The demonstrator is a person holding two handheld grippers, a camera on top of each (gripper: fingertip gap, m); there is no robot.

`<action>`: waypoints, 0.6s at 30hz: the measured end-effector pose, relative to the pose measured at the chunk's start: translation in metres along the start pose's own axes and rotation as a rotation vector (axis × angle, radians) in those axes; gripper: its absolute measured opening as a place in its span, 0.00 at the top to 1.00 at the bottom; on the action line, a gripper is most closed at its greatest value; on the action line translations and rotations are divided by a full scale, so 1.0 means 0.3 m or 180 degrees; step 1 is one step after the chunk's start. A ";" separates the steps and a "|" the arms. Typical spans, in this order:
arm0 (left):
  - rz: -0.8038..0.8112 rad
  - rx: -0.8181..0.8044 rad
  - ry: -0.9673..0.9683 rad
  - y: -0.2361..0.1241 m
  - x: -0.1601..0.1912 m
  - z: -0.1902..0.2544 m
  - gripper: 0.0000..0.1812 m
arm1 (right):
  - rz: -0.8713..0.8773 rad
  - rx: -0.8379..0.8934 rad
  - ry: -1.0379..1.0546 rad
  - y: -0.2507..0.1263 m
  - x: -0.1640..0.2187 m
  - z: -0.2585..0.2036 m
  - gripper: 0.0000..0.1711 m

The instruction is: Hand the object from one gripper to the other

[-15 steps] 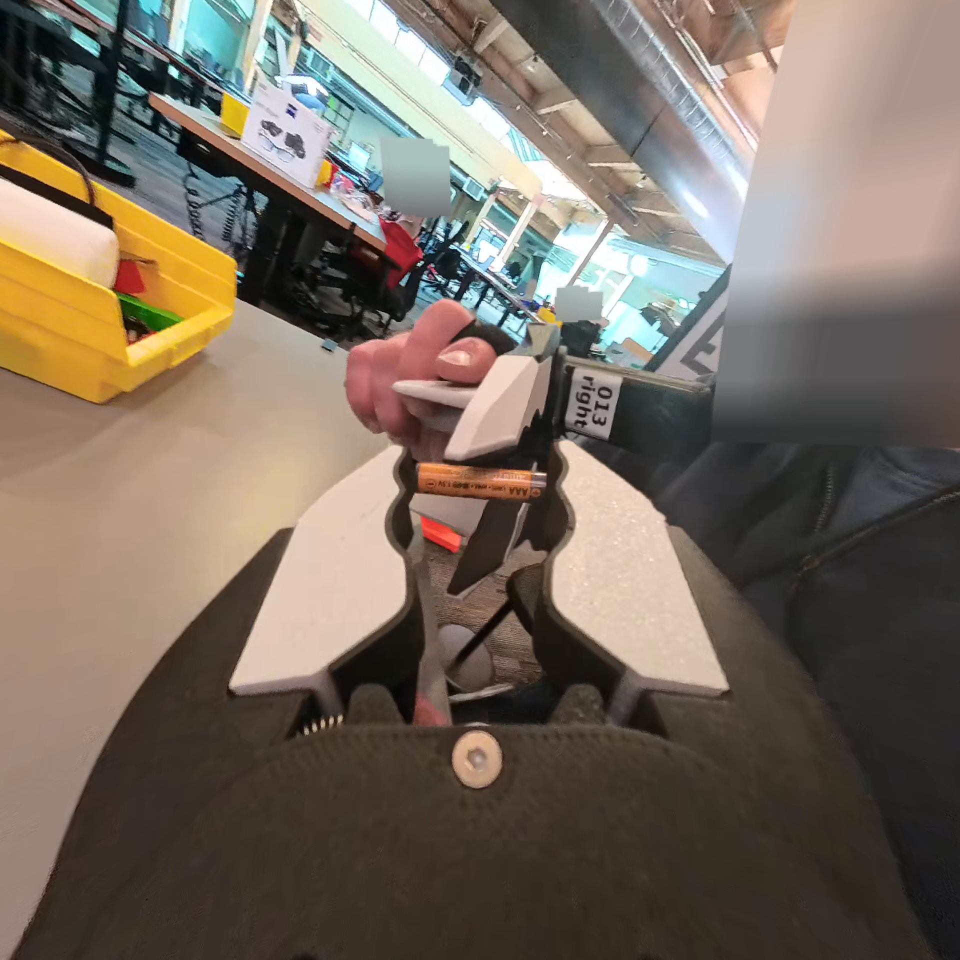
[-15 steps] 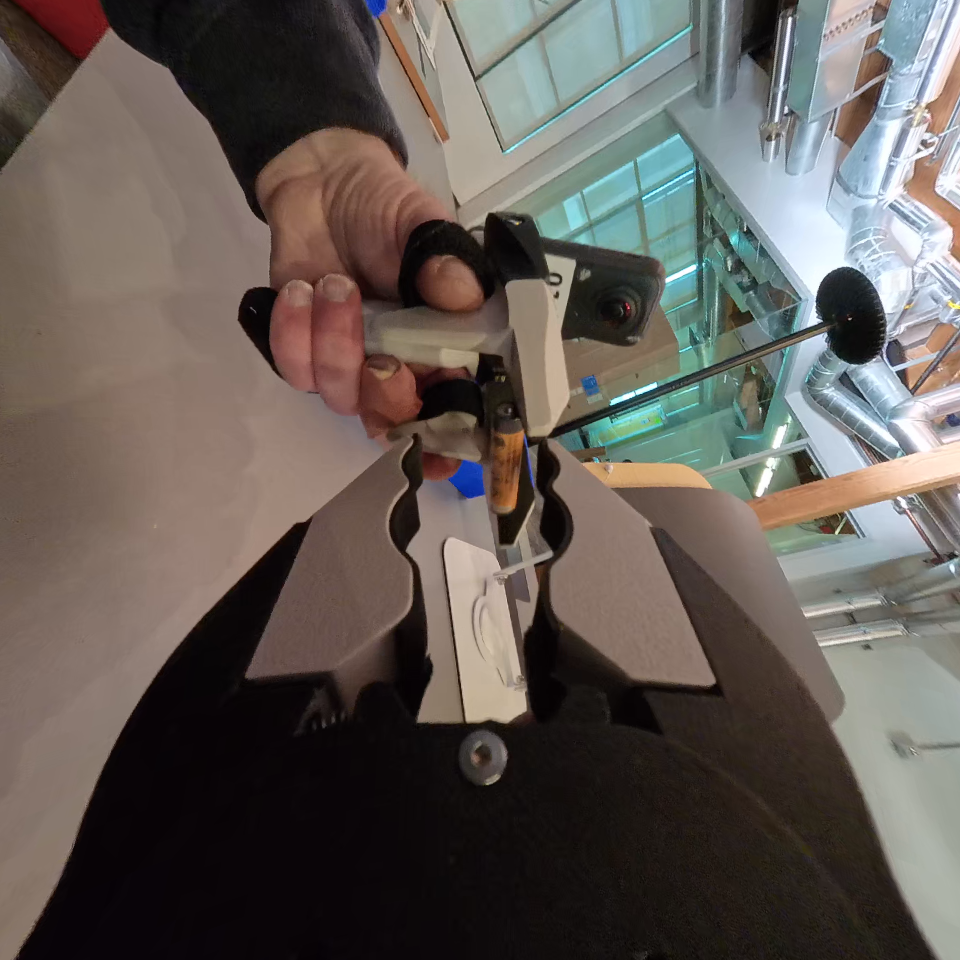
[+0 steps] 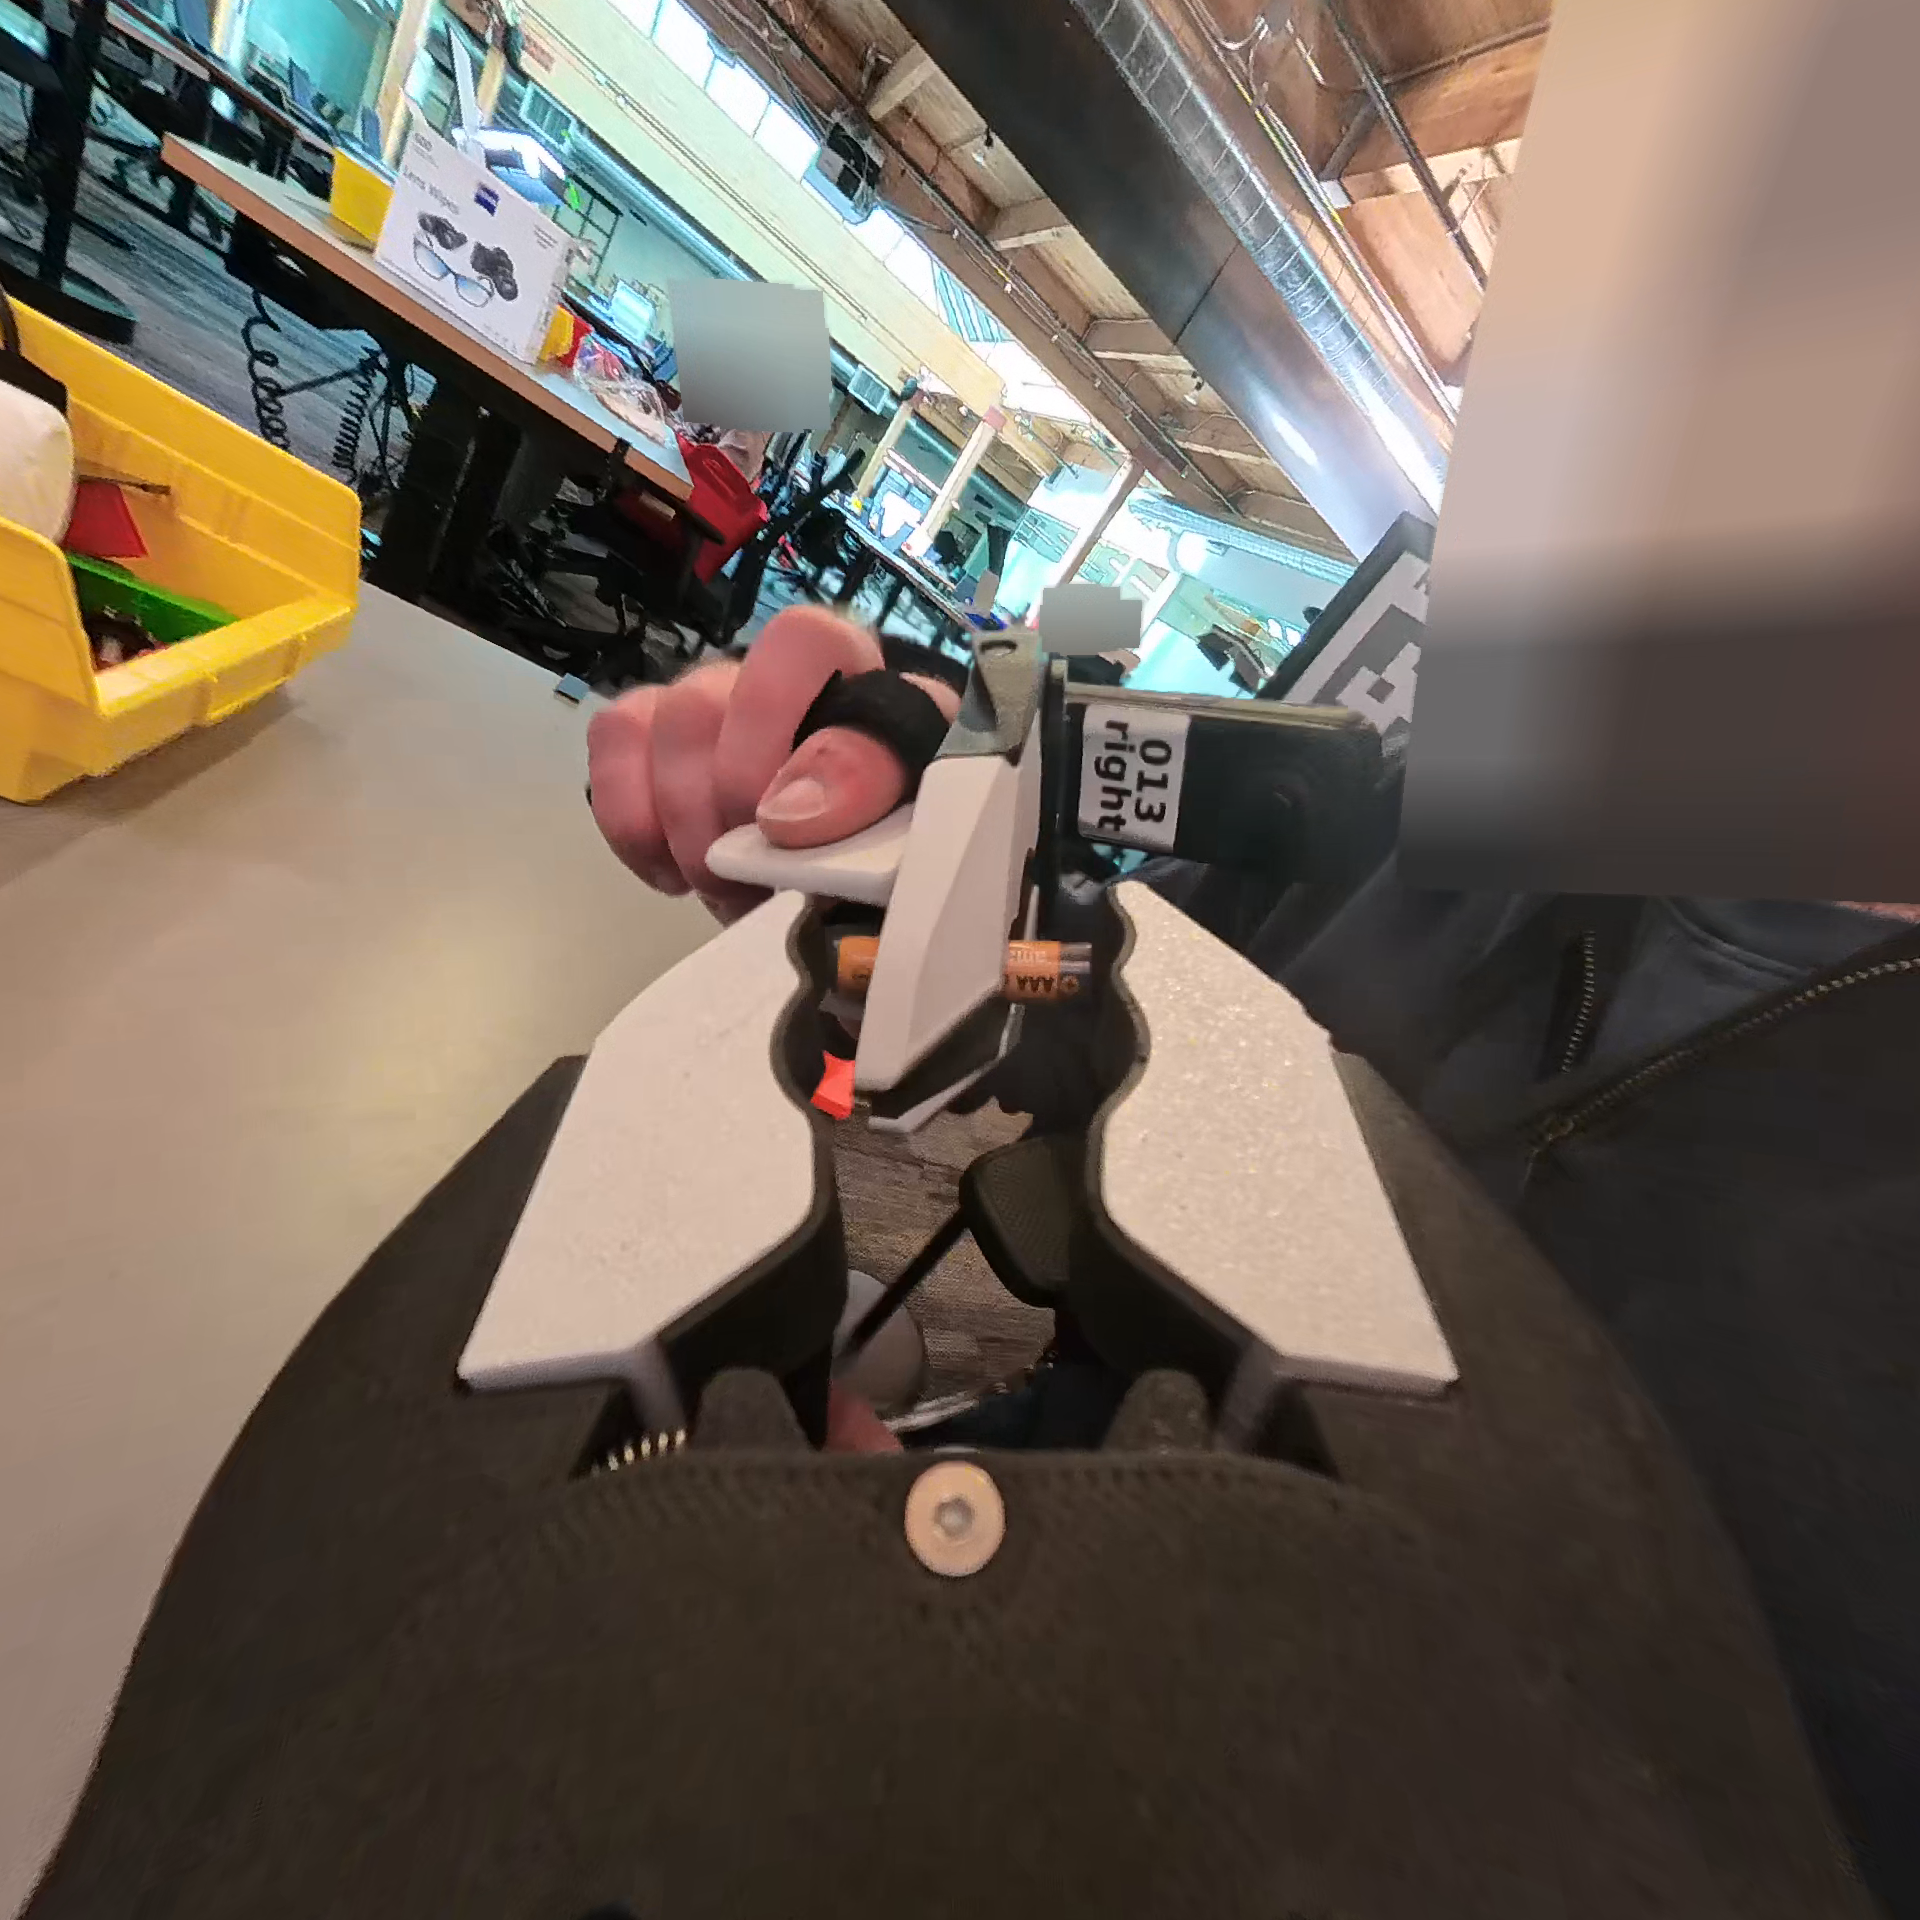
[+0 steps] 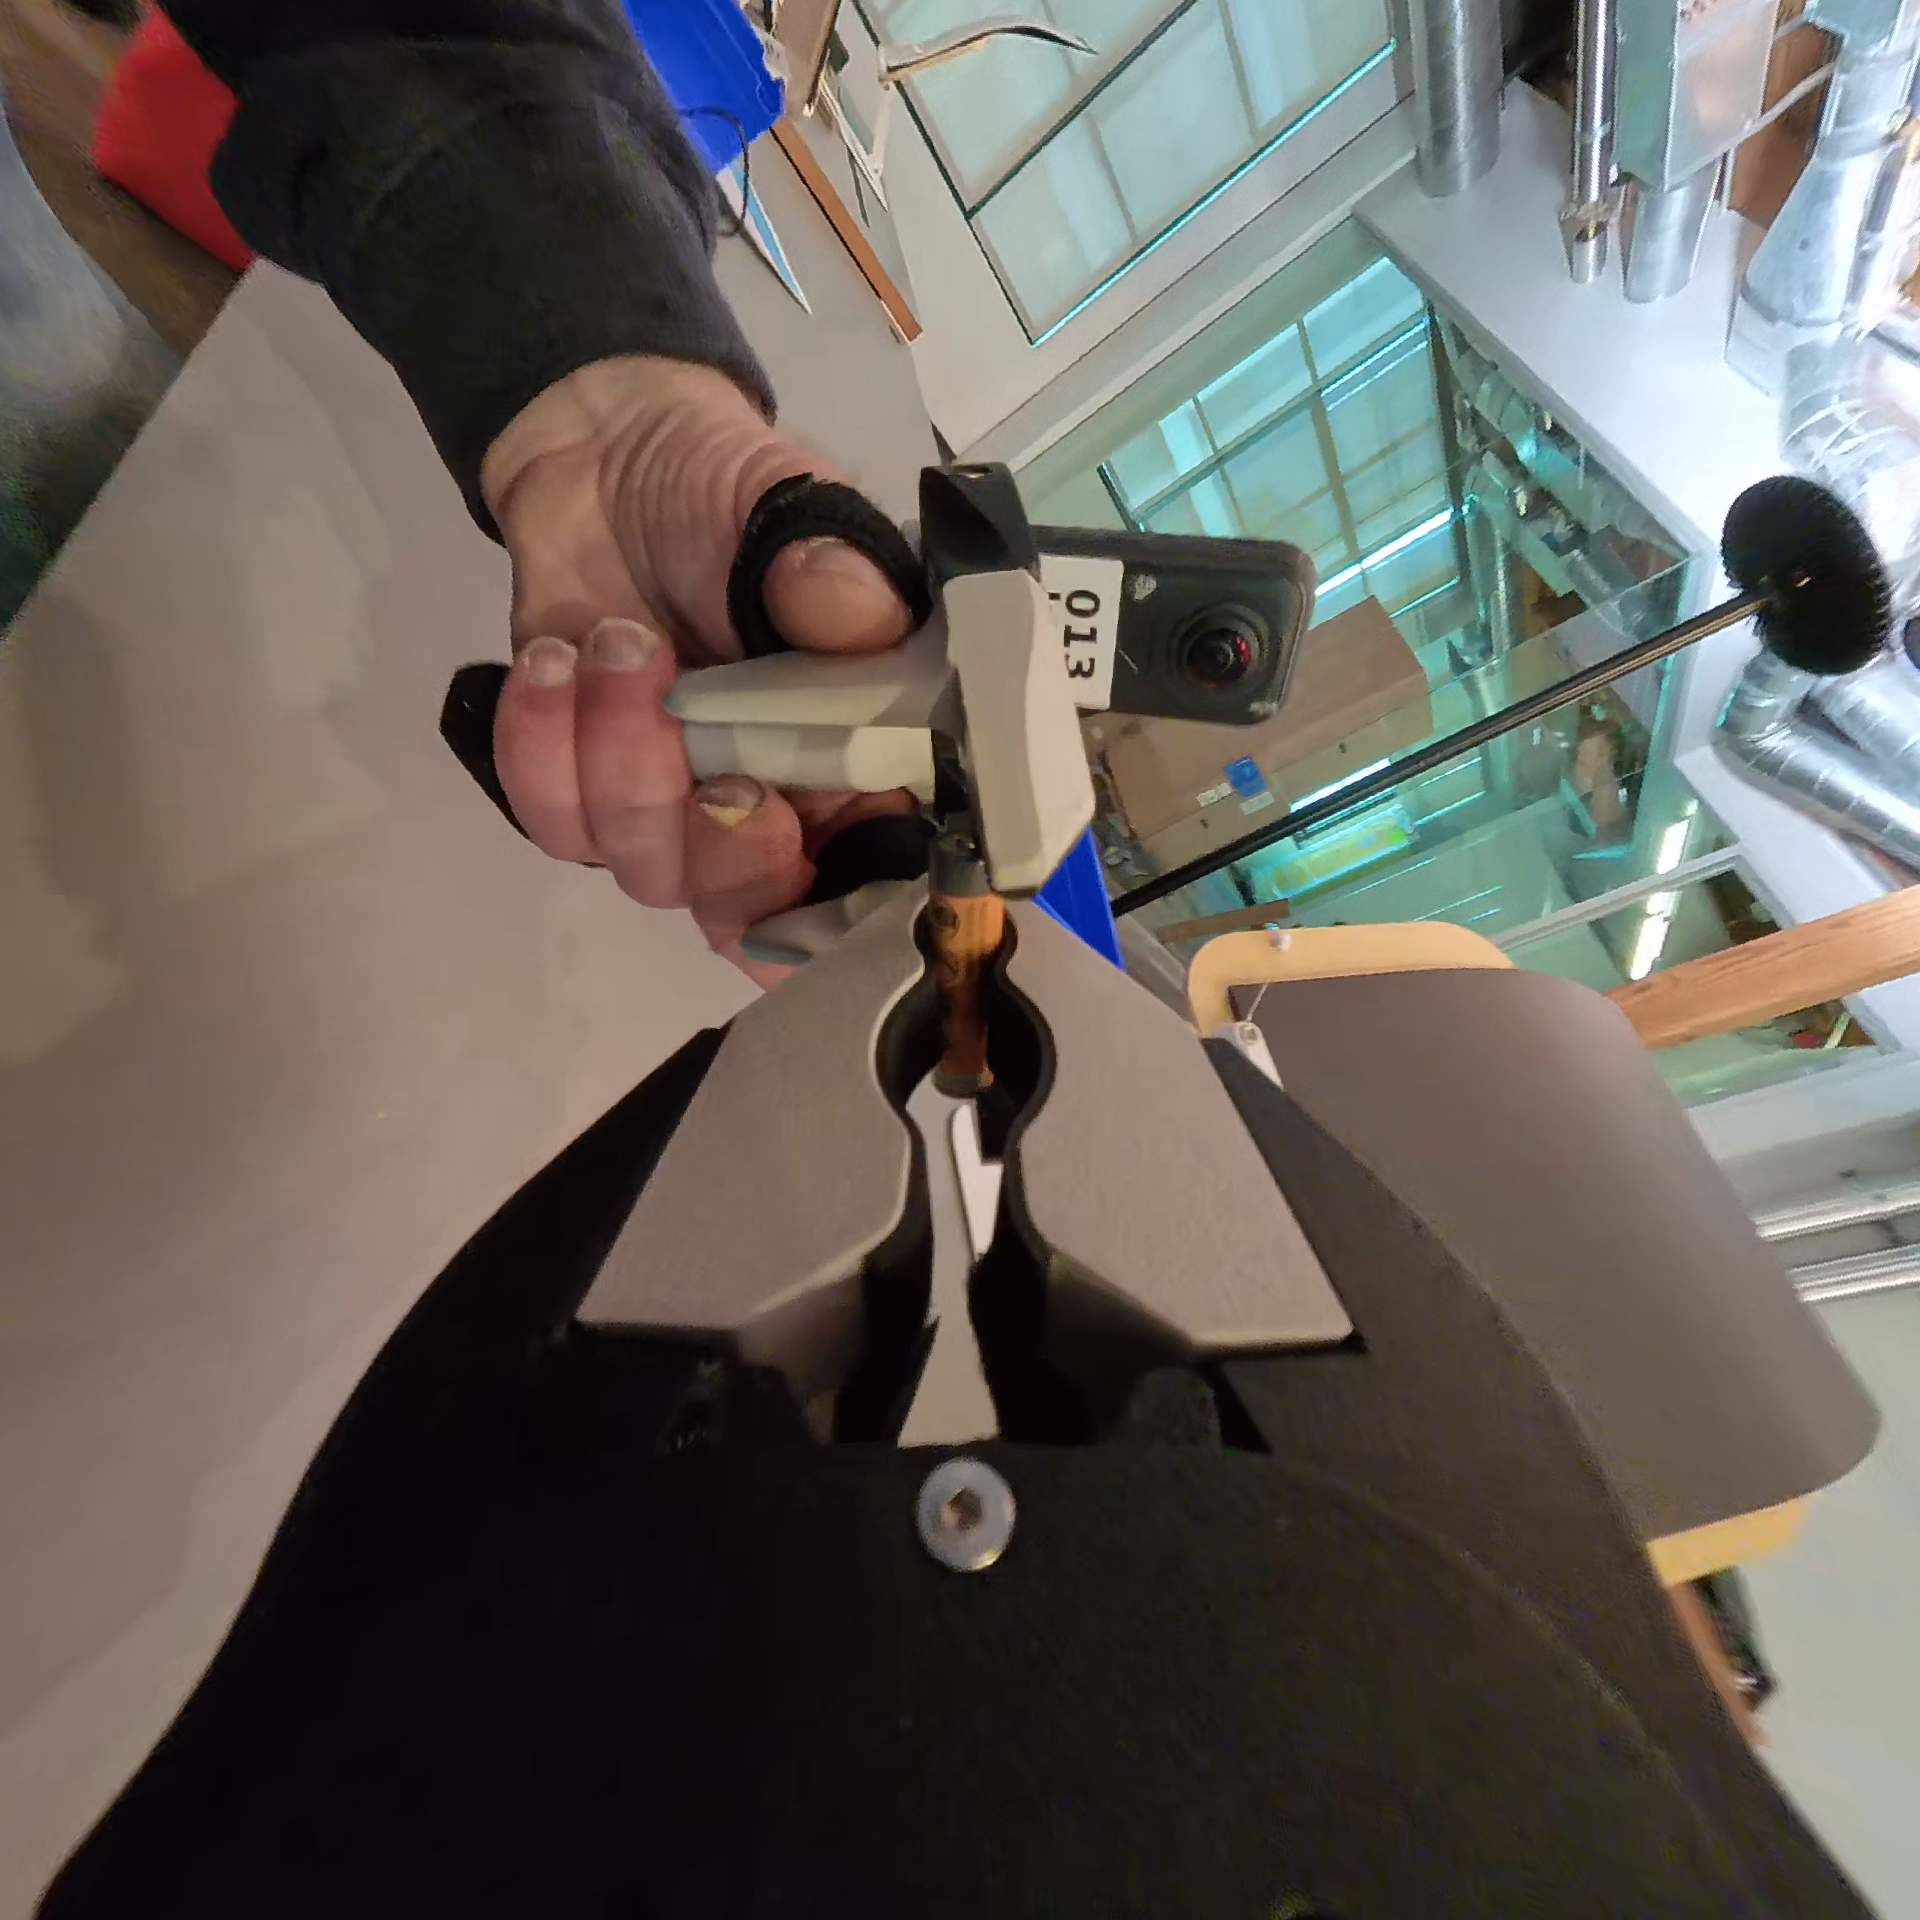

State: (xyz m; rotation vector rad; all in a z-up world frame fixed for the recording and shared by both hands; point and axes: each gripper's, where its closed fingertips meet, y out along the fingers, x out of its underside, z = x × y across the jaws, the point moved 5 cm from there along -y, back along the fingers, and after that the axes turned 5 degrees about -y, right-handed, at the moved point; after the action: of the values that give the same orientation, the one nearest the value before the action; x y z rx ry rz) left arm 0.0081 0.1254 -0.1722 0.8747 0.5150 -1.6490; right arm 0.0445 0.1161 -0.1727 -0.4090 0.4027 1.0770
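Note:
A small orange battery (image 3: 1044, 971) spans end to end between the two fingertips of my left gripper (image 3: 956, 920), which is shut on it. One white finger (image 3: 935, 935) of my right gripper crosses in front of the battery's middle. In the right wrist view my right gripper (image 4: 964, 961) is shut on the battery (image 4: 961, 1003), which sits upright in the wavy notch near the tips. There the left gripper's grey finger (image 4: 1023, 790) meets the battery's top end, and a hand (image 4: 644, 748) squeezes that gripper's handles. Both grippers hold the battery in the air.
A yellow bin (image 3: 208, 582) with odd parts stands on the grey table (image 3: 260, 987) at the left. A person's dark jacket (image 3: 1662, 1195) fills the right. A far table carries a white box (image 3: 468, 244). A chair back (image 4: 1507, 1143) is right of the right gripper.
My right gripper has moved in and shut around the battery's middle; half a second ago it was open. My left gripper's opening and its hold on the battery's ends look unchanged.

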 end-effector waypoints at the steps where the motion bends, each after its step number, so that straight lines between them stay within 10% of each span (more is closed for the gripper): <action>1: 0.0030 -0.0055 0.0066 -0.006 -0.008 -0.001 0.72 | 0.0044 -0.0008 0.0146 -0.004 0.000 0.007 1.00; 18: -0.1313 -0.2444 0.4566 0.018 0.013 -0.013 0.61 | 0.0821 -0.1386 0.3995 0.001 0.105 0.024 1.00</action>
State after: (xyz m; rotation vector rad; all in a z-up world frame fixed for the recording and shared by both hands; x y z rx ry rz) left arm 0.0141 0.1243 -0.1771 1.2655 2.2296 -0.7153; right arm 0.0582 0.1437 -0.1824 -1.4620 1.3582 1.0445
